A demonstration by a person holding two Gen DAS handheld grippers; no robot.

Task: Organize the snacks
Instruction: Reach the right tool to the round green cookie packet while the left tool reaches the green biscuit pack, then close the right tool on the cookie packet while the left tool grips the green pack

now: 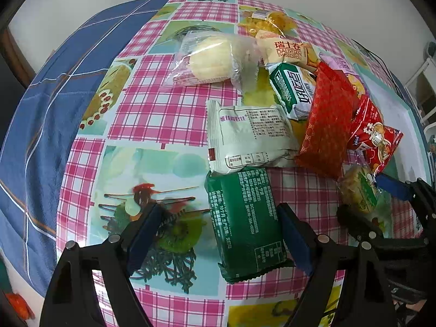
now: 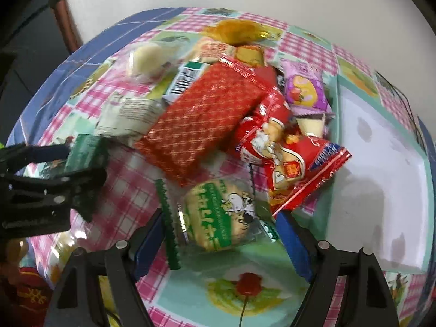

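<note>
One checked tablecloth (image 1: 152,114), pink plaid with fruit pictures, covers most of both views, and a blue cloth (image 1: 49,114) shows at the left of the left wrist frame. A pale tray (image 2: 381,163) with a mint rim lies at the right of the right wrist view, nothing visible in it. The snack pile sits mid-frame just left of that tray: a long red patterned packet (image 2: 201,125) leans across the heap, with a red cartoon bag (image 2: 286,158) beside it to the right and a purple sachet (image 2: 305,90) above that. In the left wrist view a white wrapper (image 1: 245,139) lies centre, a clear-wrapped pale bun (image 1: 212,60) above it.

The dark green packet (image 1: 245,223) rests on the cloth at lower centre. The left gripper (image 1: 218,234) straddles it, jaws released; the right pad sits at the packet's edge, the left pad well clear. In the right wrist frame, a round biscuit pack (image 2: 218,215) with a green label lies between the pads of the right gripper (image 2: 220,234), which stands open; whether either pad touches the wrapper cannot be told.
</note>
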